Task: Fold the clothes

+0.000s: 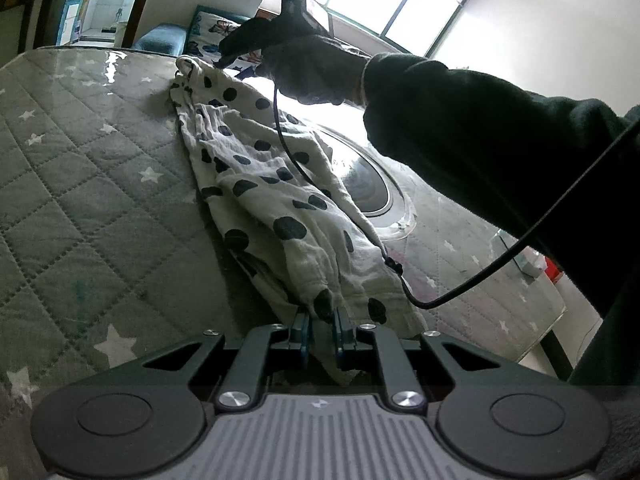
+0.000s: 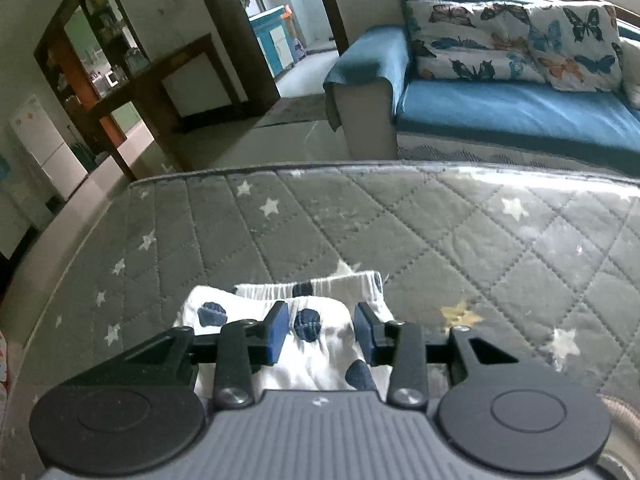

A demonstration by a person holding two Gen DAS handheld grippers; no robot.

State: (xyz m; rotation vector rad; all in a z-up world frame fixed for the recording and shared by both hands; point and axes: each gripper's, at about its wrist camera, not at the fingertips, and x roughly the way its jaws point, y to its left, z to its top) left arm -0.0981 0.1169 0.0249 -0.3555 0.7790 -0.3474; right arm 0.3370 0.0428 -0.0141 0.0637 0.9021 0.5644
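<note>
On the grey quilted, star-printed cover, under a clear sheet that catches the window glare, a white garment with dark spots, stretched in a long rumpled band from 6 o'clock up toward 11 o'clock in the left wrist view. At 6 o'clock, left gripper, blue pads drawn narrow and pinching the near end of the cloth. At 12 o'clock of the same view, a gloved hand in a dark sleeve, wrapped round the right gripper's handle, tips touching the far end of the garment; a black cable looping down from it over the cloth toward 5 o'clock. Beside the cloth at 3 o'clock, a round clear dish on the cover. In the right wrist view, right gripper at 6 o'clock, blue pads fairly wide apart, a bunched gathered edge of the spotted garment lying between and beneath them, not squeezed by either pad. Beyond the cover's far edge, at 2 o'clock, a blue sofa with butterfly-print cushions; at 10 o'clock, a dark wooden cabinet.
</note>
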